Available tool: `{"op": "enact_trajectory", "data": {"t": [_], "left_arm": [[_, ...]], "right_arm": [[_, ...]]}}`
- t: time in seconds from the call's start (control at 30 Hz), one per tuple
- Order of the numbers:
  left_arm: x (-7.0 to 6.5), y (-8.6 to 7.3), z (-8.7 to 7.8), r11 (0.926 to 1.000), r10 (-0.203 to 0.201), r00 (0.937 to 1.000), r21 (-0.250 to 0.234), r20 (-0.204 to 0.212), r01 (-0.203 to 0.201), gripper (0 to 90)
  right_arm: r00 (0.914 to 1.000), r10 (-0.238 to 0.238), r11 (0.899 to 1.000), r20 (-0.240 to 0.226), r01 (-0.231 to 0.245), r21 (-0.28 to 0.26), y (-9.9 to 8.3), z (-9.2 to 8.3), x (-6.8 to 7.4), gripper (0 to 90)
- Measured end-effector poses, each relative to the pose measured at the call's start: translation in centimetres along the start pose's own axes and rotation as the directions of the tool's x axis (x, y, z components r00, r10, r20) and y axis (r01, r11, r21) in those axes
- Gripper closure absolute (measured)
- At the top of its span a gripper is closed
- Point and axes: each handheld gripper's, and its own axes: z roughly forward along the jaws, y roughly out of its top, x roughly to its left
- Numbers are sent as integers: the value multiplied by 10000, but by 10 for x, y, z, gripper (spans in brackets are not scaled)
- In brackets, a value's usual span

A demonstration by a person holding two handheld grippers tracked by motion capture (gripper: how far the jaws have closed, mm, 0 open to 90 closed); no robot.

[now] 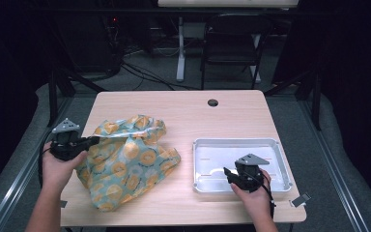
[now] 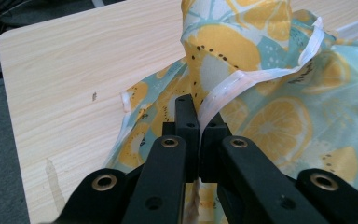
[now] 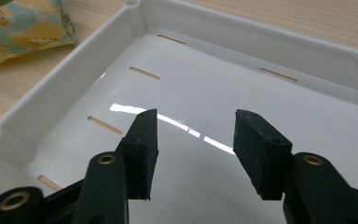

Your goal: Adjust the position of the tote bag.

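The lemon-print bag [image 1: 128, 162], left of frame, is pinched by the left tool [image 2: 193, 126]; the right tool [image 3: 193, 140] is held spread over the white tray [image 1: 270, 145], where nothing has been placed yet.

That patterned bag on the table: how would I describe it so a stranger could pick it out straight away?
Start at the wooden table. On its left half lies a crumpled cloth bag, with the left gripper shut on its white strap. It is teal with orange citrus slices, unlike the plain white tray to its right, which is hard and empty.
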Motion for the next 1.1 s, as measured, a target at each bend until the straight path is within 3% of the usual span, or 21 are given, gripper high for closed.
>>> {"op": "enact_trajectory", "data": {"t": [0.77,1.1], "left_arm": [[-28,17,-21,9961,804,9957,-399,452,-786,899],[-42,20,-20,9928,1183,9885,-298,943,-1160,899]], "right_arm": [[10000,-32,10000,-27,32,-31,1,-1,0,511],[10000,-39,9999,-84,38,-100,1,-2,1,533]]}}
